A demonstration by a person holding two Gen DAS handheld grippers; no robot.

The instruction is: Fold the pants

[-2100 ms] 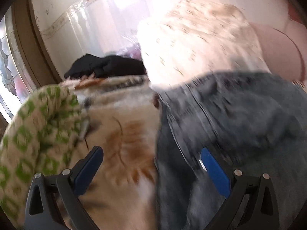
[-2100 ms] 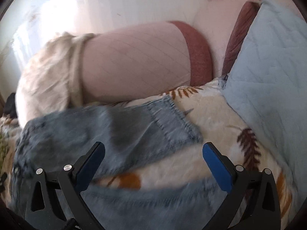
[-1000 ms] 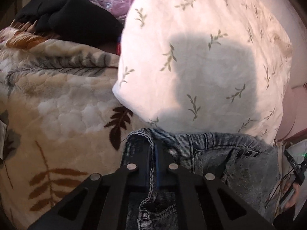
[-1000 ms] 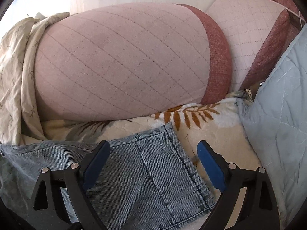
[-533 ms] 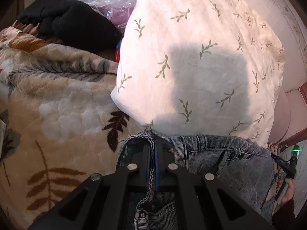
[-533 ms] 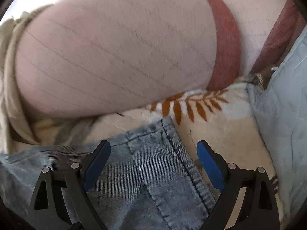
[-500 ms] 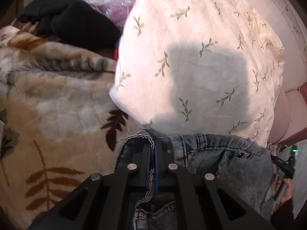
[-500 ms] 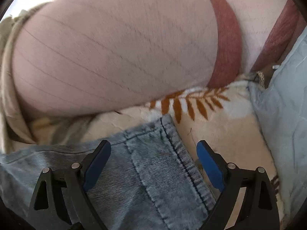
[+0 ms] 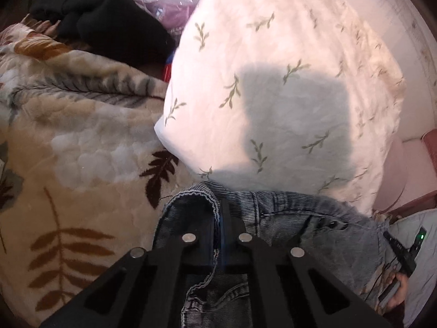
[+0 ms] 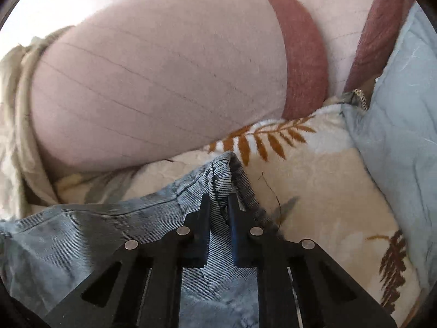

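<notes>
We have the jeans (image 9: 295, 218) on the leaf-print blanket (image 9: 82, 142), left claw (image 9: 218, 213) clenched on the waistband hem, right claw (image 10: 218, 205) pinching the opposite corner, likely for lifting. Pillows (image 10: 153, 76) crowd the far edge; open room lies toward us.

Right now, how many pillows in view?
3 pillows: a white leaf-print pillow behind the jeans' waistband, a big pink pillow beyond the jeans' other end, and another pink pillow behind that. More may be hidden.
</notes>
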